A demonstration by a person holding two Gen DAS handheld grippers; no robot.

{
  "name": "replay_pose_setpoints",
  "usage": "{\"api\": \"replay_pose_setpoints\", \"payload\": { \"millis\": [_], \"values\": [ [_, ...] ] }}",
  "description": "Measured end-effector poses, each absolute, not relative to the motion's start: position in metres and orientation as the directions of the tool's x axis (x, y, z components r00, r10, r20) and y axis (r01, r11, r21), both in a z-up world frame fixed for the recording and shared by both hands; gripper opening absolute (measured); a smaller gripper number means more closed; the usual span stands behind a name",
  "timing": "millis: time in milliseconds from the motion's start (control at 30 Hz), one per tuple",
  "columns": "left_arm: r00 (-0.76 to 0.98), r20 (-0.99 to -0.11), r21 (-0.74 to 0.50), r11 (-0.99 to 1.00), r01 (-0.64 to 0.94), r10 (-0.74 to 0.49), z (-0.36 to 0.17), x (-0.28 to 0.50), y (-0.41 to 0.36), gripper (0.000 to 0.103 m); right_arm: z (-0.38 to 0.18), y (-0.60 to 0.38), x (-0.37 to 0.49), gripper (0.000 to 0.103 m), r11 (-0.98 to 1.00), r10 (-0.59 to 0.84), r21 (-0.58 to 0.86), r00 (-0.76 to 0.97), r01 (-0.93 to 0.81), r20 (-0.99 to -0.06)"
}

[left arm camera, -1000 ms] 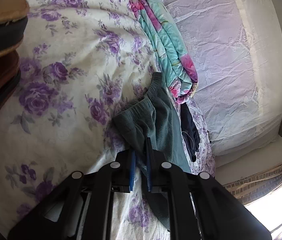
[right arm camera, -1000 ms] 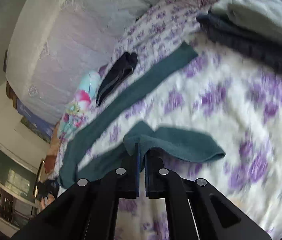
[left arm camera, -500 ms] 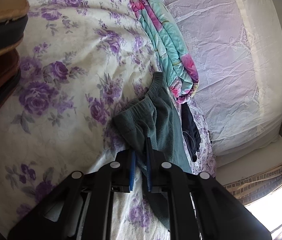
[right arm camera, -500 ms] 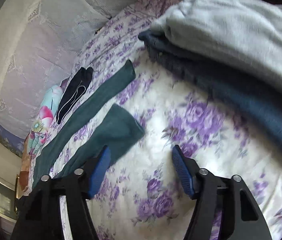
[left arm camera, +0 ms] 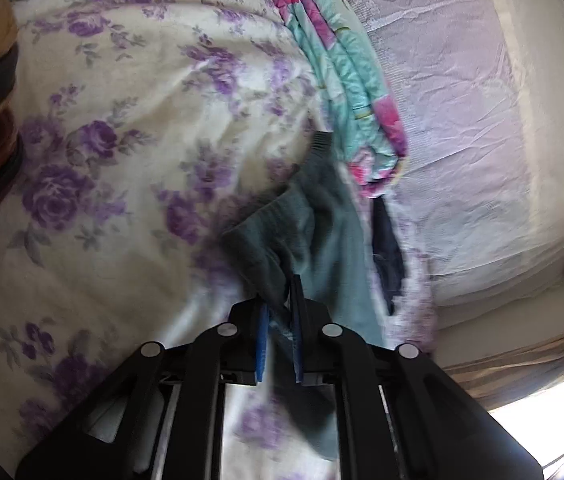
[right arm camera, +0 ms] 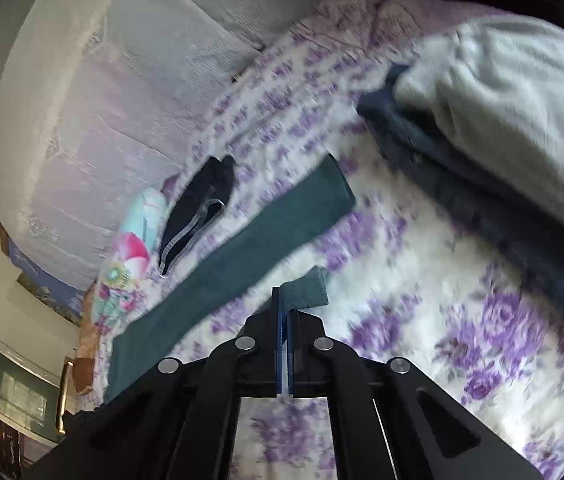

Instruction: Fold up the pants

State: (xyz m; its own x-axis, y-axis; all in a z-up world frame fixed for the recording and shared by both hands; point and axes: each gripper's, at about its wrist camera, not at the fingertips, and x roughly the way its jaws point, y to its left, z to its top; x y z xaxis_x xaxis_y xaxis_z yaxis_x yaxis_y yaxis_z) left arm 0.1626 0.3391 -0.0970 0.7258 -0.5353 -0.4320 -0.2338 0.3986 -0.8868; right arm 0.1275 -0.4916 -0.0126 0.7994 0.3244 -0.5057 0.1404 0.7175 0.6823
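Between the blue pads of the left claw (left arm camera: 280,300), the bunched waistband of the dark green pants (left arm camera: 321,232) sits pinched, jaws nearly together on the cloth. Ahead of that claw the pants run across the floral bedsheet (left arm camera: 114,152); to its right lie a turquoise floral quilt (left arm camera: 345,80) and a dark garment (left arm camera: 387,256).

Right claw (right arm camera: 283,300): jaws have just been closing and now stand pressed together. A pant cuff (right arm camera: 307,284) lies just ahead, at the tips; whether any cloth is caught, cannot tell. Beyond it to the left, the other leg stretches flat. Far right of this claw, a pale grey blanket (right arm camera: 501,92) tops a stack.
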Motion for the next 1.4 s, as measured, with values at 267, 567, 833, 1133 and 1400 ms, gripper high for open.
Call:
{"api": "replay_pose_setpoints", "payload": {
  "millis": [267,567,833,1133,1400],
  "values": [
    [0.772,-0.443,-0.81,0.572,-0.126,-0.456,-0.022,0.118,0.352,0.008,0.045,-0.514,0.087,0.002,0.819,0.194,0.549,0.821,0.166,-0.538],
    [0.647,-0.592,-0.747,0.629,-0.217,-0.48,-0.087,0.117,0.319,0.039,-0.075,-0.543,0.061,0.002,0.717,0.251,0.629,0.73,0.301,-0.635],
    [0.646,-0.64,-0.722,0.612,-0.321,-0.416,-0.109,0.169,0.304,0.003,-0.057,-0.536,0.056,0.002,0.734,0.253,0.626,0.749,0.264,-0.612],
    [0.747,-0.51,-0.776,0.603,-0.186,-0.426,-0.034,0.1,0.337,0.001,-0.031,-0.532,0.039,0.002,0.781,0.253,0.59,0.761,0.204,-0.598],
    [0.624,-0.666,-0.681,0.675,-0.284,-0.409,-0.09,0.079,0.335,0.001,-0.089,-0.526,-0.006,0.007,0.812,0.259,0.53,0.664,0.244,-0.701]
  ]
}}
